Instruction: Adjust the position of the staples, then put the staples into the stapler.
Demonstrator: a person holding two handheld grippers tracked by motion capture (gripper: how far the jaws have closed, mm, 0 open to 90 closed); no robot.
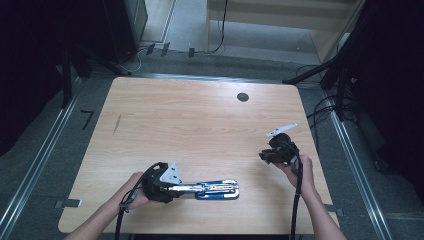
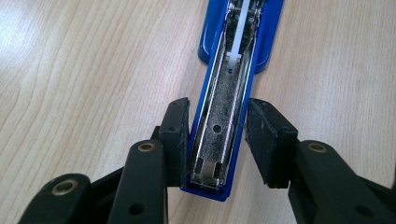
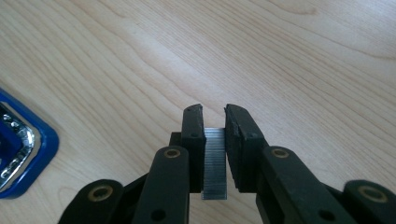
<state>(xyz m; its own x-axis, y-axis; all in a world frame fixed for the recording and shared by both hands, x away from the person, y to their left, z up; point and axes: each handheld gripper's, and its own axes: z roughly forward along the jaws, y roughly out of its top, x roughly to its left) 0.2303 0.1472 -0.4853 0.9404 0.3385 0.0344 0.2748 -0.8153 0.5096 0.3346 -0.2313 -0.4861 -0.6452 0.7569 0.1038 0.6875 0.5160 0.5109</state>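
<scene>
My left gripper (image 1: 172,189) pinches the opened blue stapler (image 2: 224,116) by its tray sides, near the table's (image 1: 200,115) front edge; rigid, heavy enough to stay put. Right gripper (image 3: 215,116), near the right edge, clamps a staple strip (image 3: 215,163) flat between its pads; light, brittle, probably snaps if bent, so I'd hold mid-length

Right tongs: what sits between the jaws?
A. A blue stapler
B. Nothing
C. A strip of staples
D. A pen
C: in the right gripper view the right tongs are shut on a grey strip of staples, while the opened blue stapler lies apart, held by the left tongs.
</scene>
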